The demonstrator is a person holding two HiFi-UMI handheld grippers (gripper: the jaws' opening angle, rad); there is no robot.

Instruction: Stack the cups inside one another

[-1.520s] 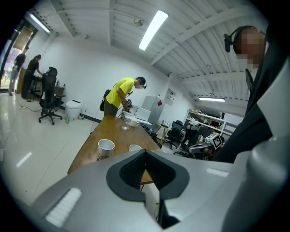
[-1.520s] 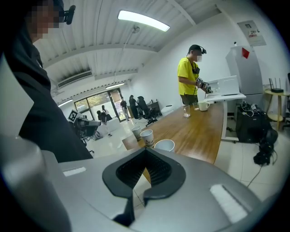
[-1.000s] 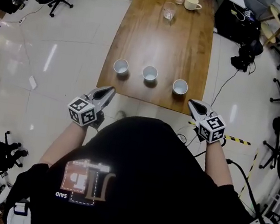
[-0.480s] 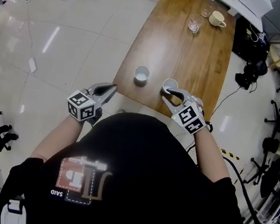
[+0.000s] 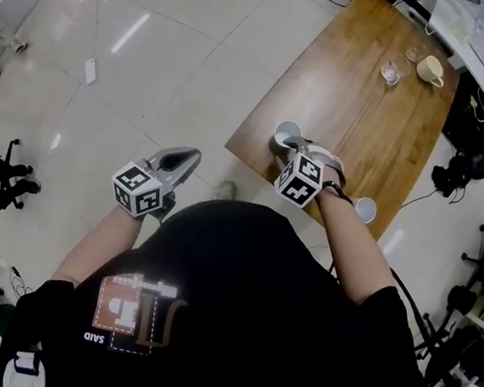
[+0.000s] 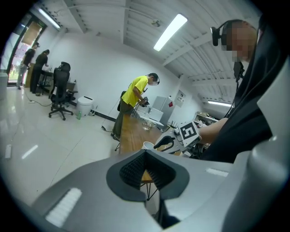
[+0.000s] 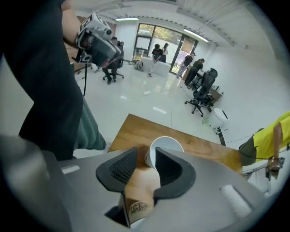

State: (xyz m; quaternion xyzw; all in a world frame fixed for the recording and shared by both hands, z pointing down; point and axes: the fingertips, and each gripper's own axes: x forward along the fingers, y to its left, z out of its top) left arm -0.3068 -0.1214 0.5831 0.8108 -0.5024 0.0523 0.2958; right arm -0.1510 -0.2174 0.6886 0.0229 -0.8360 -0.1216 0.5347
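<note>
The right gripper (image 5: 298,145) points steeply down over the near corner of the wooden table (image 5: 360,115). Its jaws are spread wide and have just been opening. A white cup (image 7: 165,146) stands upright just beyond the tips of this gripper (image 7: 145,154), with its mouth open to the top. The right jaw covers a part of its rim, and the pads do not press on it. Deeper between the jaws there is a tan thing with dark print (image 7: 137,207); I cannot tell what it is. In the head view the white cup (image 5: 284,132) is at the far left side of the gripper tips, close to the table edge. Another cup (image 5: 365,210) stands well to the right of this gripper, at the near edge of the table.

The left gripper (image 5: 189,156) is over the floor, apart from the table. Its jaws (image 6: 145,153) are pressed together at the tips and nothing is between them. Ahead of it and to its right are the white cup (image 6: 147,145) and the right gripper (image 6: 165,142).
</note>
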